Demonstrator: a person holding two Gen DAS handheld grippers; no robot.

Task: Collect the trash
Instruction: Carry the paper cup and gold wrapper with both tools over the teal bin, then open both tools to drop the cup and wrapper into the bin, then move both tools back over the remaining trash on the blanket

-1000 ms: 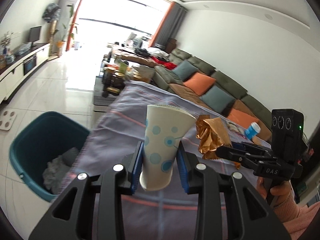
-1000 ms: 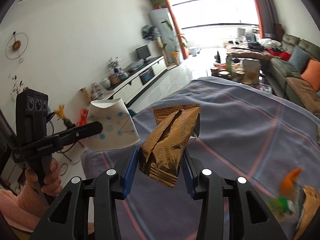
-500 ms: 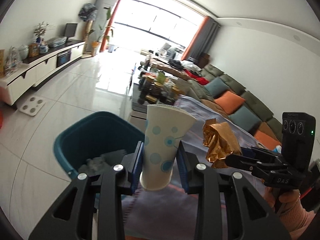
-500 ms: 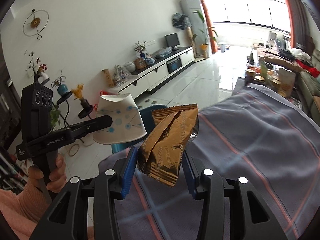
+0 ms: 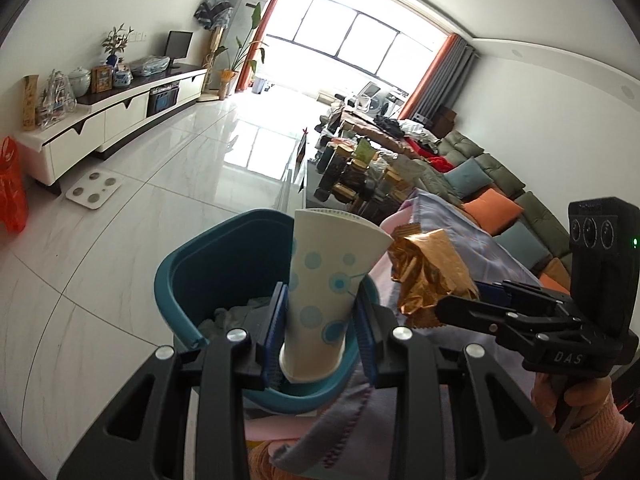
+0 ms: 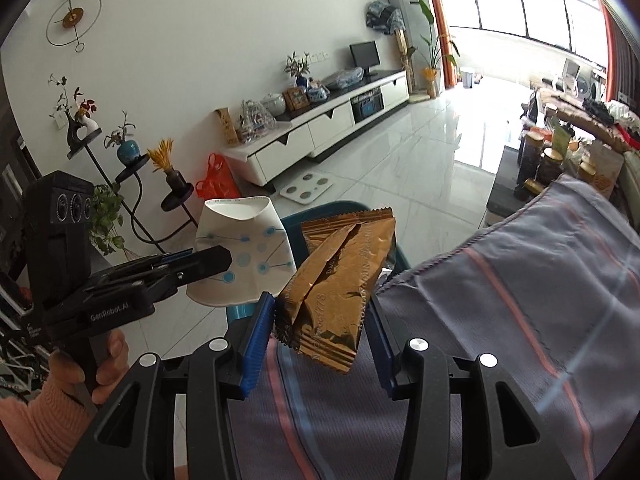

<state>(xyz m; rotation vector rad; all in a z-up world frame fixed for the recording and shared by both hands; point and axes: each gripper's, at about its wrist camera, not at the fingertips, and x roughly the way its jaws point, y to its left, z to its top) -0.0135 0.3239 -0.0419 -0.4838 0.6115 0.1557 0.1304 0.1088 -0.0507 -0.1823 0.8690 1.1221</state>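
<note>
The paper cup [image 5: 326,292] pinched in my left gripper [image 5: 320,336] now hangs over the teal bin [image 5: 180,280] instead of the blanket [image 6: 520,300], while my right gripper [image 6: 320,332] clamps the gold wrapper [image 6: 340,280] just beside, so both drops look close.

The right gripper [image 5: 460,306] bears "DAS" in pale letters on its black body, seen from the left wrist view. The left gripper [image 6: 224,258] carries "GenRobot.AI" on its side. The gold wrapper [image 6: 336,292] shows printed lettering, of which only "778" reads clearly.
</note>
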